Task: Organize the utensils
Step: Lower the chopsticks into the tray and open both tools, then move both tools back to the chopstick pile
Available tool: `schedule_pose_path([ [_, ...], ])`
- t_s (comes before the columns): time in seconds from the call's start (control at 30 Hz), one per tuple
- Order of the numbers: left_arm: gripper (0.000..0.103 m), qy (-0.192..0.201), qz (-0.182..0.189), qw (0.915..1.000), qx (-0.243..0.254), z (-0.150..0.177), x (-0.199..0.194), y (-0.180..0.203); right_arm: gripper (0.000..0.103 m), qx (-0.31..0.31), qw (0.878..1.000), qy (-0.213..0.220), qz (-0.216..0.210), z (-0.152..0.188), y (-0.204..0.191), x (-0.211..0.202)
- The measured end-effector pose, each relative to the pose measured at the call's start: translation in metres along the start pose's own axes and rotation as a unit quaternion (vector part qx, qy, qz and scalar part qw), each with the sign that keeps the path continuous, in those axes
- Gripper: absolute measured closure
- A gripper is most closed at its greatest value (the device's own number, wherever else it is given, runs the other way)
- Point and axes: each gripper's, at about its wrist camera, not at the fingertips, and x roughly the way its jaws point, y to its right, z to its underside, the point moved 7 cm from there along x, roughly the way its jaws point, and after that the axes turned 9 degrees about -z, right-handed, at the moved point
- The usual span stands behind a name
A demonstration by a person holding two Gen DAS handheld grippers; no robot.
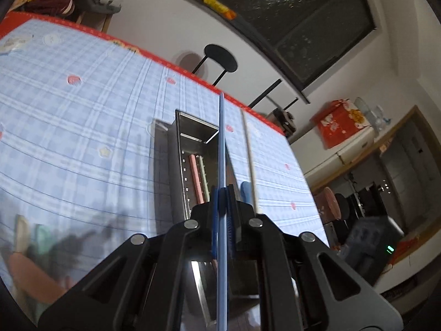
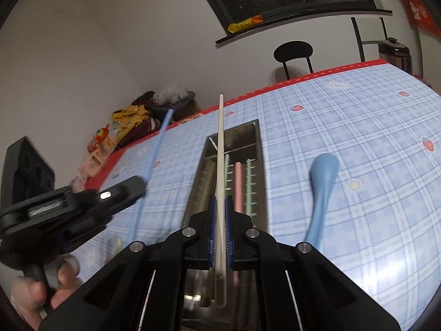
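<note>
My left gripper (image 1: 222, 193) is shut on a blue chopstick (image 1: 222, 143) and holds it above a long steel utensil tray (image 1: 179, 149). The tray holds pink (image 1: 195, 176) and green chopsticks. My right gripper (image 2: 220, 209) is shut on a white chopstick (image 2: 220, 149), held lengthwise over the same tray (image 2: 259, 149), which holds pink (image 2: 238, 184) and green chopsticks. The white chopstick also shows in the left wrist view (image 1: 249, 160). The left gripper (image 2: 69, 201) with its blue chopstick (image 2: 158, 143) shows at the left of the right wrist view. A blue spoon (image 2: 322, 182) lies on the cloth right of the tray.
The table has a blue checked cloth (image 2: 358, 138) with a red edge. Snack bags (image 2: 124, 127) are piled at the far left corner. A black chair (image 2: 293, 52) stands behind the table. Blurred utensils lie at the near left in the left wrist view (image 1: 30, 234).
</note>
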Motion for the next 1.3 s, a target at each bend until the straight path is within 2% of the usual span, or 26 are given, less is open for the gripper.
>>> schedule_pose_path([
  [0.23,0.093,-0.022,-0.023,0.9995,-0.003,0.011,0.035,0.001,0.096,0.018,1.000,-0.024,0.003,0.009,0.012,0.009],
  [0.53,0.093,-0.025,-0.039,0.9989,0.011,0.010,0.043,-0.005,0.095,0.017,0.999,-0.034,0.021,0.014,0.014,0.015],
  [0.63,0.083,-0.014,-0.044,0.9988,0.019,0.004,0.035,-0.006,0.092,0.019,0.999,-0.031,0.025,0.013,0.014,0.013],
  [0.7,0.078,-0.003,-0.051,0.9984,0.025,-0.001,0.026,-0.009,0.074,0.015,0.999,-0.025,0.027,0.012,0.012,0.011],
  [0.73,0.074,0.003,-0.054,0.9981,0.029,-0.003,0.020,-0.010,0.070,0.012,0.999,-0.022,0.029,0.011,0.012,0.009],
  [0.77,0.072,0.009,-0.057,0.9977,0.034,-0.005,0.014,-0.011,0.061,0.006,0.999,-0.018,0.033,0.010,0.010,0.008],
  [0.9,0.050,0.047,-0.080,0.9936,0.064,-0.011,-0.020,-0.018,0.034,-0.011,0.999,-0.010,0.049,0.008,0.006,0.004],
  [0.97,0.044,0.066,-0.095,0.9901,0.080,-0.013,-0.040,-0.025,0.023,-0.023,0.998,-0.004,0.056,0.007,0.002,0.002],
  [1.03,0.027,0.082,-0.111,0.9861,0.092,-0.014,-0.058,-0.033,0.014,-0.036,0.997,0.003,0.064,0.007,-0.002,0.001],
  [1.07,0.022,0.092,-0.120,0.9836,0.098,-0.015,-0.069,-0.039,0.007,-0.043,0.997,0.006,0.069,0.006,-0.004,0.000],
  [1.1,0.017,0.101,-0.127,0.9816,0.101,-0.015,-0.078,-0.043,0.006,-0.050,0.996,0.011,0.073,0.006,-0.006,0.000],
  [1.17,0.015,0.117,-0.144,0.9764,0.111,-0.014,-0.099,-0.055,0.006,-0.072,0.994,0.016,0.082,0.006,-0.012,-0.001],
  [1.2,0.008,0.120,-0.150,0.9747,0.115,-0.014,-0.107,-0.060,0.006,-0.079,0.993,0.018,0.084,0.006,-0.014,-0.001],
  [1.3,0.006,0.130,-0.169,0.9684,0.129,-0.006,-0.136,-0.080,0.006,-0.097,0.991,0.024,0.093,0.009,-0.021,-0.004],
])
